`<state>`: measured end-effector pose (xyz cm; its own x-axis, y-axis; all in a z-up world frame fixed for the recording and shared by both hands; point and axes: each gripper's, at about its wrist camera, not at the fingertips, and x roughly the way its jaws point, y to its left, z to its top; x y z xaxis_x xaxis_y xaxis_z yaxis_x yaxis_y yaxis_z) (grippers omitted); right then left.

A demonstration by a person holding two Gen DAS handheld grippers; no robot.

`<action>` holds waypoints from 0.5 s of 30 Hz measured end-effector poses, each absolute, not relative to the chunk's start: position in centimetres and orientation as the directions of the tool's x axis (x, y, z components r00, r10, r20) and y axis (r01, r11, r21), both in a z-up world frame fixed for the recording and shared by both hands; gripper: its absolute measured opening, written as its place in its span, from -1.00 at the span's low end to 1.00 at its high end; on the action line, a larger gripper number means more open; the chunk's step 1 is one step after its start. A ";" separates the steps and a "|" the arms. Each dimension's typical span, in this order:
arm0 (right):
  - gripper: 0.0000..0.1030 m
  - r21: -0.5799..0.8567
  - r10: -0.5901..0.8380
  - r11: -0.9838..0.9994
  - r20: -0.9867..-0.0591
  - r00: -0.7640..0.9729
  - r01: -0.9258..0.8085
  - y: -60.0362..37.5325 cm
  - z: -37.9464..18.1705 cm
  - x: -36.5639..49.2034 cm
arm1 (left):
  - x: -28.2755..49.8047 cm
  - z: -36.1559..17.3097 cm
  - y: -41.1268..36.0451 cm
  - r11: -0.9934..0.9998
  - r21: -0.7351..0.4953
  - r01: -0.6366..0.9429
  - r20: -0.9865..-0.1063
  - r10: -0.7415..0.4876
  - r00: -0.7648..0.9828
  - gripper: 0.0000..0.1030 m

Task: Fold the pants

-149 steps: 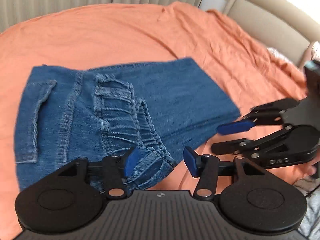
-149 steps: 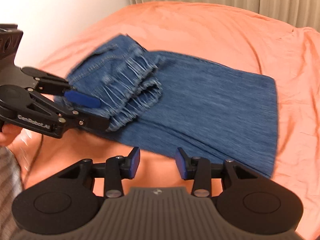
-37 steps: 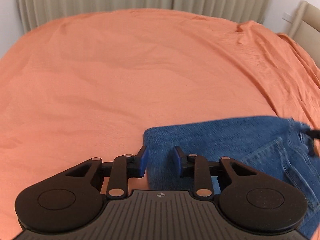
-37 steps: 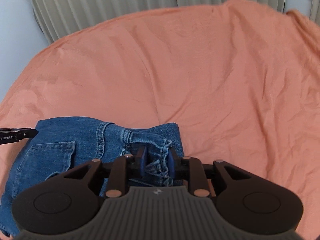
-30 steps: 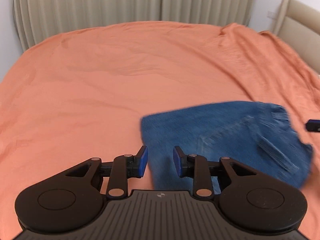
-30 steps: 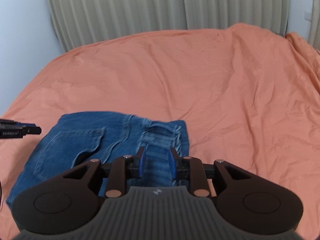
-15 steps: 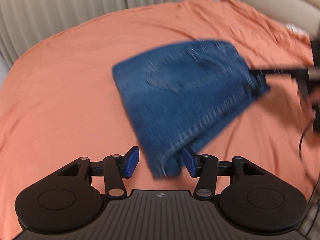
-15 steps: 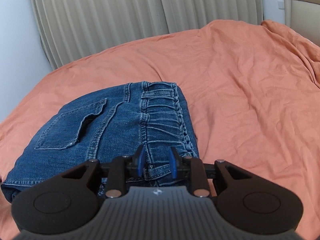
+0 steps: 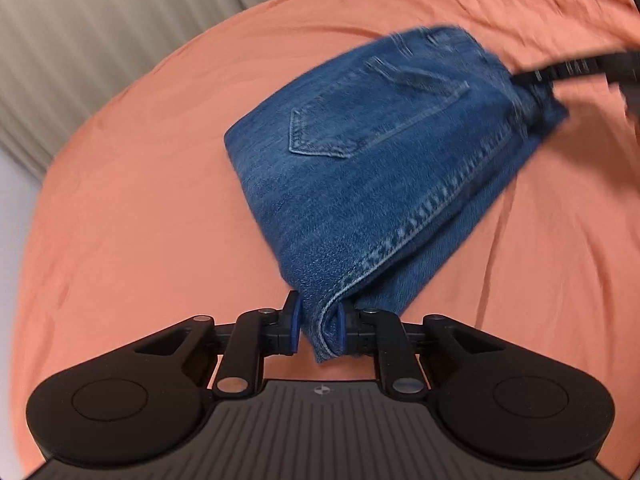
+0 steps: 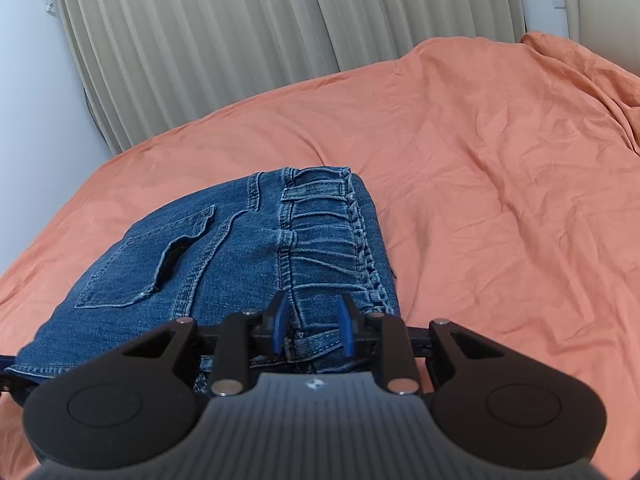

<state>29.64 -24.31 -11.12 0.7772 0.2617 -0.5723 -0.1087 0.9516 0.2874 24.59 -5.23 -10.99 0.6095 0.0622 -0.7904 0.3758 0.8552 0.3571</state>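
The blue jeans (image 9: 380, 152) are folded into a thick bundle with a back pocket facing up, over the orange bed sheet (image 9: 140, 200). My left gripper (image 9: 318, 326) is shut on the bundle's folded near corner. My right gripper (image 10: 313, 326) is shut on the waistband end of the jeans (image 10: 224, 252); it also shows in the left wrist view (image 9: 536, 76) at the bundle's far right edge, blurred. The bundle looks held between the two grippers, slightly raised.
Pale pleated curtains (image 10: 260, 40) hang behind the bed. A beige headboard (image 10: 600, 0) stands at the far right. The orange sheet (image 10: 500, 160) spreads wide and wrinkled around the jeans.
My left gripper has closed from open onto the bundle's near corner. The right gripper keeps its hold on the waistband and the bundle has lifted and shifted.
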 end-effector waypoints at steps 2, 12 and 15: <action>-0.59 0.284 0.262 0.952 -0.574 0.775 -0.112 -24.3 -11.1 29.7 | 24.8 -11.2 -5.2 0.849 0.362 0.386 -0.803 0.073 0.592 -0.66; -0.59 0.285 0.273 0.951 -0.584 0.765 -0.122 -24.3 -11.2 29.8 | 25.2 -14.5 -4.5 0.866 0.318 0.387 -0.848 0.077 0.525 -0.66; -0.59 0.275 0.270 0.953 -0.586 0.765 -0.125 -24.2 -11.3 30.0 | 25.2 -14.6 -4.7 0.865 0.323 0.384 -0.847 0.084 0.524 -0.65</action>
<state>29.96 -24.24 -11.33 0.7645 0.2695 -0.5855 -0.1253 0.9532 0.2751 25.23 -4.74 -14.55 0.5242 0.0842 -0.8474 0.3836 0.8651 0.3232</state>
